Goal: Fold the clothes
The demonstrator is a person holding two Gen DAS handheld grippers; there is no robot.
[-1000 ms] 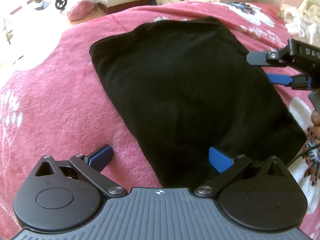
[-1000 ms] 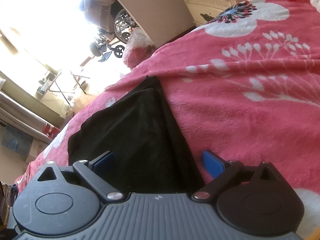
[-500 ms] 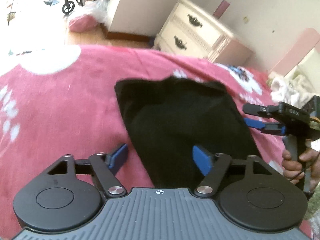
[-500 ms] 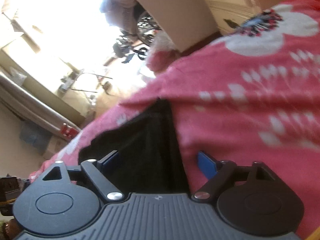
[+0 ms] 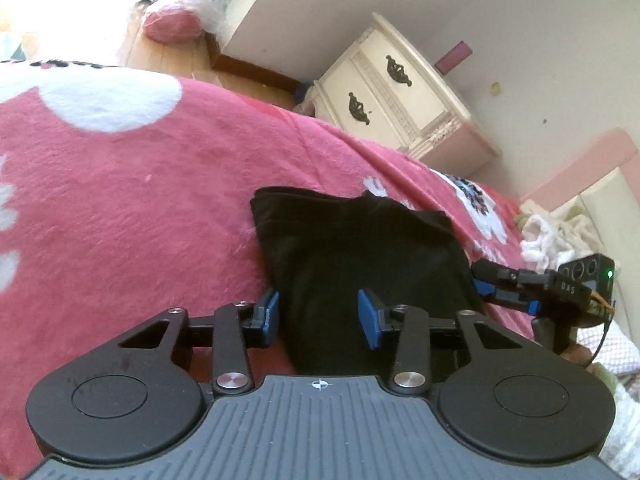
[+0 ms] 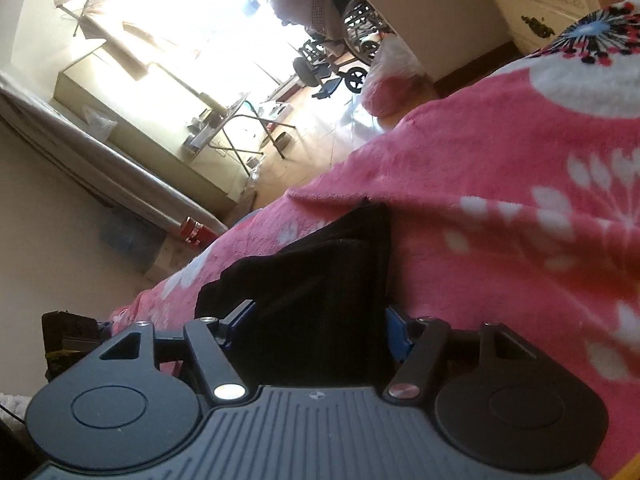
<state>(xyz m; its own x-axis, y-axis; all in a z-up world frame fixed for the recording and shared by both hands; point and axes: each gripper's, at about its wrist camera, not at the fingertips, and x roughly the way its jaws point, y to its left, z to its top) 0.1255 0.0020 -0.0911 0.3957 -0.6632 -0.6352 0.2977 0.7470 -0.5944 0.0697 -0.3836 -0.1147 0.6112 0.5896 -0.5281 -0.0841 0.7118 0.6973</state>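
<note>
On the left, the pink fleece bed blanket with white flower prints [image 5: 132, 208] carries the black cloth garment [image 5: 360, 248], lying as a flat, roughly rectangular packet with layered edges at its far end. The left hand-held gripper [image 5: 318, 318] has drawn back and tilted up within the last second; its blue pads, wider a second ago, now stand spread around the near edge without pinching it. To the right, the right hand-held gripper [image 6: 316, 326] has likewise pulled back, fingers spread either side of the cloth's corner. Judging by this, a fold is either about to be taken or just laid.
</note>
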